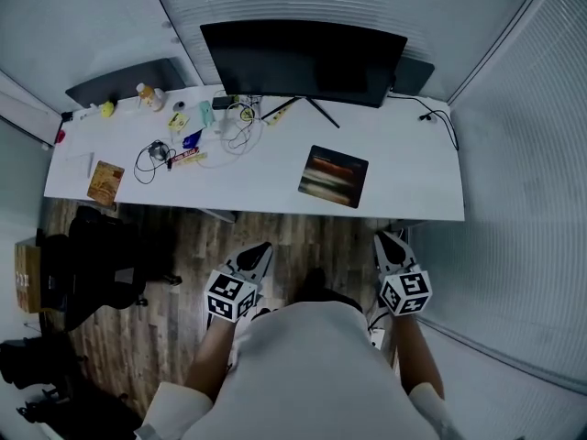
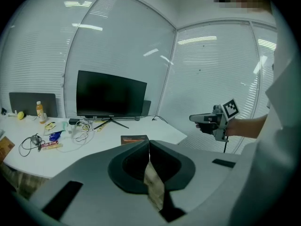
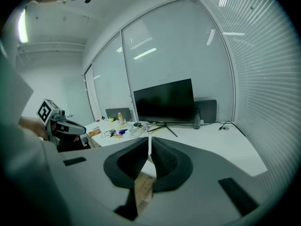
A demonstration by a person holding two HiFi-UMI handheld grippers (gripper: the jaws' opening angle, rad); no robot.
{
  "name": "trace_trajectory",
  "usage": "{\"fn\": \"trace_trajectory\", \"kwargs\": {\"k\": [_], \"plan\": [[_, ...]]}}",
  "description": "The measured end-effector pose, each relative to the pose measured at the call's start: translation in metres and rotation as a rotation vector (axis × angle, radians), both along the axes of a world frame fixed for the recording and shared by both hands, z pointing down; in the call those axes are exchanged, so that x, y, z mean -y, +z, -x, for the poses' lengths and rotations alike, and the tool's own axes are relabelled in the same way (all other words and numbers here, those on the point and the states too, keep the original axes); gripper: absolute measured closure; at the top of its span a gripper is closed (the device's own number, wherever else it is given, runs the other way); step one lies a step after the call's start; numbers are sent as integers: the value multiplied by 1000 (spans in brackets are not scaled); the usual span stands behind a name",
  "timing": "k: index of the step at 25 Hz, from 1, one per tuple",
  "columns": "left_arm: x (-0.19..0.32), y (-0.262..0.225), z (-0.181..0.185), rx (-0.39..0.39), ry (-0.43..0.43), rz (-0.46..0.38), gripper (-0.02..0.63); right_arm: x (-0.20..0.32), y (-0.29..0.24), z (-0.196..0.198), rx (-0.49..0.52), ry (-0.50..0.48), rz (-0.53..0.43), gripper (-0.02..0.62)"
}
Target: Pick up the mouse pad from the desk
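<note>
The mouse pad (image 1: 333, 175) is a dark rectangle with orange streaks, lying flat on the white desk (image 1: 413, 191) in front of the monitor's right half. The left gripper view shows the mouse pad (image 2: 134, 139) just past the jaw tips. My left gripper (image 1: 260, 248) and right gripper (image 1: 384, 239) hover over the wooden floor, short of the desk's front edge. Both point toward the desk, and both are shut with nothing between the jaws. In the right gripper view the right gripper (image 3: 150, 140) hides the pad. Each gripper view shows the other gripper off to the side.
A black monitor (image 1: 303, 60) stands at the desk's back. Tangled cables (image 1: 160, 151), small packets, a bottle (image 1: 147, 94) and an orange booklet (image 1: 105, 181) clutter the left half. A black chair (image 1: 96, 264) sits on the floor at left. Glass walls with blinds enclose the room.
</note>
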State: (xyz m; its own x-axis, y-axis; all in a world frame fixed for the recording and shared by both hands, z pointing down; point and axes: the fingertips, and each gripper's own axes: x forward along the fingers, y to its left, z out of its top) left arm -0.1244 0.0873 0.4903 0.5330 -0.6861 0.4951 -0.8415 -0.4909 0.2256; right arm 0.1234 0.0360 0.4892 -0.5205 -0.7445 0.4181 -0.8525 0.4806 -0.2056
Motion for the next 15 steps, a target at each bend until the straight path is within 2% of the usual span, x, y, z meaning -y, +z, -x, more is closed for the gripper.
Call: {"fn": "trace_trajectory", "kwargs": {"k": [8, 15], "plan": [[35, 9, -37, 4, -3, 23, 588, 38, 22, -28, 3, -30, 37, 557], [53, 16, -57, 6, 30, 50, 588, 50, 37, -28, 32, -42, 81, 557]]}}
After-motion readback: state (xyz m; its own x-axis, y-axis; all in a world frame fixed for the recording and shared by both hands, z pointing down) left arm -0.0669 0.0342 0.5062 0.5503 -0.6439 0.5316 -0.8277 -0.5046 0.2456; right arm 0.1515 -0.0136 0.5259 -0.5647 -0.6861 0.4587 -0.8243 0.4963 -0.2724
